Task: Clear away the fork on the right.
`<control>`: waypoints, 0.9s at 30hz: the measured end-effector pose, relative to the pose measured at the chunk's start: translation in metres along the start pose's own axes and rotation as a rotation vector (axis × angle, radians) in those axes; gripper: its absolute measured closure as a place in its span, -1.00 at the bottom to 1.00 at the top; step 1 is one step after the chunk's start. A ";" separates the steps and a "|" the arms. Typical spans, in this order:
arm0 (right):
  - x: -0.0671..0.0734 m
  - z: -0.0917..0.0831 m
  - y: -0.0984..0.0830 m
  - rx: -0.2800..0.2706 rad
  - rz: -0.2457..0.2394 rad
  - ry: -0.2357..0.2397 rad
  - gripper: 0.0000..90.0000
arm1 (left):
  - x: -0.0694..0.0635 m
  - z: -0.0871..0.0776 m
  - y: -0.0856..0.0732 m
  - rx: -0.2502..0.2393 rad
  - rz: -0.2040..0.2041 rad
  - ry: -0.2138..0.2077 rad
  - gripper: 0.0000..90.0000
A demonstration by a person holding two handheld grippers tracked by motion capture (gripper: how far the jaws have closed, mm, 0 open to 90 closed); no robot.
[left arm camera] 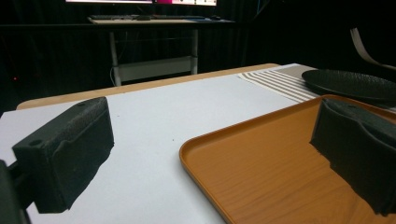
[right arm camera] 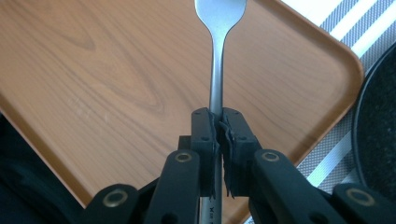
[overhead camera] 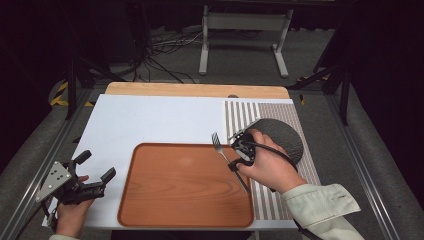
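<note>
Fork (overhead camera: 226, 156) is what we follow, view by view, with the wooden tray (overhead camera: 150, 200) as our landmark. High view: we see the right gripper (overhead camera: 239, 156) clenched on the fork's handle above the tray's right edge, tines toward the tray's far right corner, handle end over the striped placemat (overhead camera: 280, 200) just right of the tray. The dark plate (overhead camera: 287, 137) sits on that mat, beyond the hand (overhead camera: 267, 167). The left gripper (overhead camera: 92, 175) rests over the white surface (overhead camera: 145, 120) left of the tray, released and holding nothing; we judge it parked out of the way.

Left gripper view: we look between two spread fingers (left arm camera: 70, 154), nothing between them, across the tray's near corner (left arm camera: 243, 158) toward the plate (left arm camera: 350, 84). The tray's raised rim shows here.

Right gripper view: we see the fingers (right arm camera: 205, 135) pressed on the fork's neck (right arm camera: 215, 79), the tray (right arm camera: 93, 70) beneath and the plate's rim (right arm camera: 378, 121) at right. This view confirms the pinch, which the hand partly hides from above. The mid-handle grip, we judge, keeps the fork balanced for setting down.
</note>
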State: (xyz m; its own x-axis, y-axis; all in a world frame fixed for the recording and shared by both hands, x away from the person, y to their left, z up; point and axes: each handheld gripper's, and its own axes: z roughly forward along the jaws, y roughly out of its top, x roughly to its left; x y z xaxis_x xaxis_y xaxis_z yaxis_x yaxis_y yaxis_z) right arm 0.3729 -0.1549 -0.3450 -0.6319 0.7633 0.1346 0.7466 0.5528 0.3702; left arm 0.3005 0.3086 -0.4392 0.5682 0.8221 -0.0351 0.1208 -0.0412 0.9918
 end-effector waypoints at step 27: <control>0.010 0.038 0.006 0.137 0.150 -0.016 0.88 | 0.000 0.000 0.000 0.001 -0.002 0.000 -1.00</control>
State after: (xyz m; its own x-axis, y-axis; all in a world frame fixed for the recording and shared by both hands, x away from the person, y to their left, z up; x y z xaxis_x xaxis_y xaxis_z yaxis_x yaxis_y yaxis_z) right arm 0.3792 -0.1315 -0.3766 -0.5088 0.8451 0.1638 0.8541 0.4718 0.2189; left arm 0.3006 0.3088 -0.4394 0.5684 0.8219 -0.0372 0.1225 -0.0399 0.9917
